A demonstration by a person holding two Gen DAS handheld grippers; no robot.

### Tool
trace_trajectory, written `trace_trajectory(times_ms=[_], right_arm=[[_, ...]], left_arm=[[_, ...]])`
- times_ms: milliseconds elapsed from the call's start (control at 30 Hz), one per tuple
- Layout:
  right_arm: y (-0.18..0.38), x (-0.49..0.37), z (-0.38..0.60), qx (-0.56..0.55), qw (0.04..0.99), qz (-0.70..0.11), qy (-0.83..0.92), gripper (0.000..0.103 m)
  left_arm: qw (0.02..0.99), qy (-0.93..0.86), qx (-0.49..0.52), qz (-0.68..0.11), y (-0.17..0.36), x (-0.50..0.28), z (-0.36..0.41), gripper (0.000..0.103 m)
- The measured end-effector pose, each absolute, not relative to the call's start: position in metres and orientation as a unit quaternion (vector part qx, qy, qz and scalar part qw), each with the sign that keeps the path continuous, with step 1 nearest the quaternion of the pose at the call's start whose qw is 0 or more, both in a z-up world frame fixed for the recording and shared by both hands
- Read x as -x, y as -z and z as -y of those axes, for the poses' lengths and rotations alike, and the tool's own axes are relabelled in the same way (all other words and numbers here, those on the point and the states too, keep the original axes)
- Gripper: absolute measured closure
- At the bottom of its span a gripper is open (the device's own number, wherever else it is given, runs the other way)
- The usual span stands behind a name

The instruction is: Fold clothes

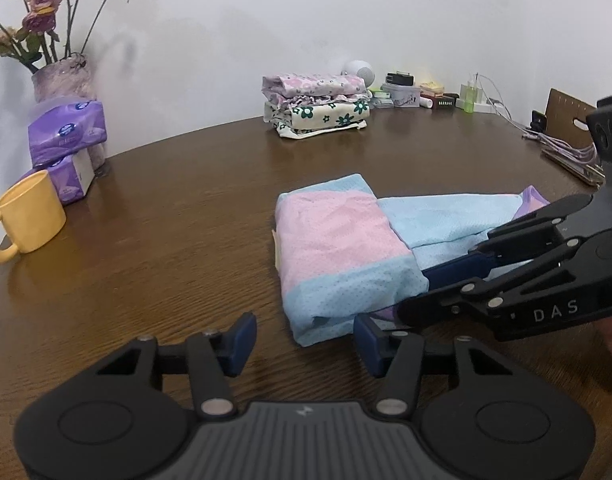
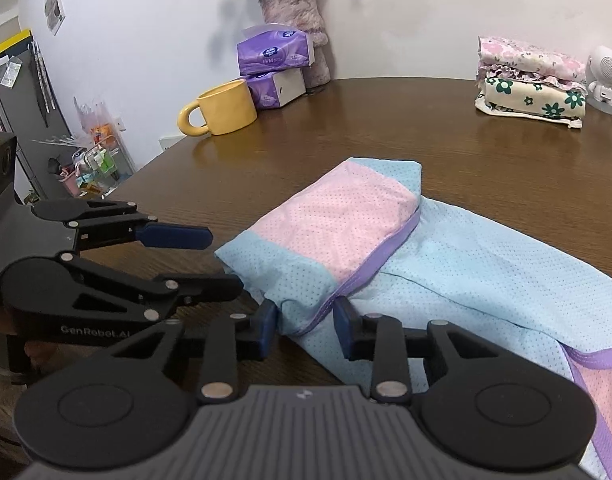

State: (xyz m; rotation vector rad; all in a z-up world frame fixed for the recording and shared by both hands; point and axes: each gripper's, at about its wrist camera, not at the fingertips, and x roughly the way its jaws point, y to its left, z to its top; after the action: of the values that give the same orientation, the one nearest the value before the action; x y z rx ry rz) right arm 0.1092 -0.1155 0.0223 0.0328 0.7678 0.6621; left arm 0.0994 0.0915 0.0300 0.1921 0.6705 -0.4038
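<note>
With the pink-and-blue mesh garment (image 2: 385,240) half-folded on the brown wooden worktop (image 1: 166,240) just ahead of my fingers, both the left gripper (image 1: 302,340) and right gripper (image 2: 306,320) gape empty, so next I'd pinch its near edge.

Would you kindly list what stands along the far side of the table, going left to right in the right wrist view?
Yellow mug → purple tissue packs → vase of dried roses → stack of folded floral clothes → small white robot-shaped figure.
</note>
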Motion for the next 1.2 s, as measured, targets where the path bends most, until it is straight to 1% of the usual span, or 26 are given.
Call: trace_trajectory(times_ms=[33, 67, 100, 133, 167, 200, 233, 400, 533, 667, 733, 900, 967, 1033, 1067, 1133, 1167, 1200], right_arm=[[-0.023, -0.109, 0.116, -0.019, 0.874, -0.366, -0.318, 0.054], [-0.024, -0.107, 0.118, -0.022, 0.877, -0.362, -0.317, 0.052], [-0.026, -0.106, 0.12, -0.023, 0.879, -0.358, -0.314, 0.05], [-0.027, -0.104, 0.123, -0.026, 0.881, -0.355, -0.311, 0.045], [-0.029, -0.104, 0.126, -0.032, 0.883, -0.352, -0.309, 0.042], [-0.03, -0.103, 0.129, -0.039, 0.884, -0.349, -0.308, 0.035], [-0.032, -0.104, 0.132, -0.045, 0.886, -0.347, -0.306, 0.032], [-0.036, -0.113, 0.145, -0.071, 0.894, -0.338, -0.287, 0.027], [-0.036, -0.122, 0.146, -0.077, 0.897, -0.337, -0.276, 0.023], [-0.033, -0.129, 0.144, -0.082, 0.899, -0.337, -0.269, 0.02], [-0.032, -0.131, 0.144, -0.085, 0.899, -0.338, -0.267, 0.018], [-0.031, -0.141, 0.144, -0.084, 0.901, -0.335, -0.262, 0.017], [-0.031, -0.145, 0.143, -0.083, 0.902, -0.335, -0.26, 0.021], [-0.03, -0.149, 0.143, -0.083, 0.901, -0.337, -0.261, 0.03], [-0.029, -0.151, 0.142, -0.083, 0.899, -0.34, -0.263, 0.033], [-0.026, -0.156, 0.141, -0.084, 0.894, -0.349, -0.268, 0.051], [-0.024, -0.158, 0.14, -0.085, 0.891, -0.354, -0.27, 0.056], [-0.022, -0.16, 0.14, -0.089, 0.888, -0.359, -0.272, 0.064]], left_arm=[[0.92, 0.197, -0.092, -0.326, -0.031, -0.099, -0.092, 0.046], [0.92, 0.199, -0.091, -0.327, -0.031, -0.099, -0.093, 0.043], [0.919, 0.202, -0.092, -0.326, -0.032, -0.099, -0.094, 0.037], [0.919, 0.204, -0.094, -0.325, -0.032, -0.098, -0.094, 0.032], [0.918, 0.206, -0.095, -0.325, -0.032, -0.098, -0.095, 0.032], [0.918, 0.208, -0.094, -0.325, -0.033, -0.099, -0.095, 0.031], [0.917, 0.213, -0.091, -0.325, -0.034, -0.099, -0.096, 0.03], [0.918, 0.229, -0.053, -0.32, -0.044, -0.108, -0.107, 0.024], [0.914, 0.241, 0.01, -0.326, -0.054, -0.128, -0.119, 0.015], [0.895, 0.254, 0.085, -0.358, -0.053, -0.162, -0.132, 0.013], [0.882, 0.259, 0.108, -0.378, -0.047, -0.178, -0.134, 0.013], [0.857, 0.281, 0.15, -0.404, -0.03, -0.203, -0.135, 0.015], [0.85, 0.292, 0.16, -0.409, -0.025, -0.21, -0.134, 0.017], [0.842, 0.302, 0.165, -0.416, -0.021, -0.214, -0.133, 0.024], [0.838, 0.305, 0.172, -0.418, -0.019, -0.216, -0.133, 0.026], [0.831, 0.307, 0.186, -0.425, -0.017, -0.221, -0.136, 0.036], [0.827, 0.307, 0.196, -0.429, -0.016, -0.223, -0.137, 0.036], [0.824, 0.308, 0.204, -0.431, -0.015, -0.225, -0.139, 0.038]])
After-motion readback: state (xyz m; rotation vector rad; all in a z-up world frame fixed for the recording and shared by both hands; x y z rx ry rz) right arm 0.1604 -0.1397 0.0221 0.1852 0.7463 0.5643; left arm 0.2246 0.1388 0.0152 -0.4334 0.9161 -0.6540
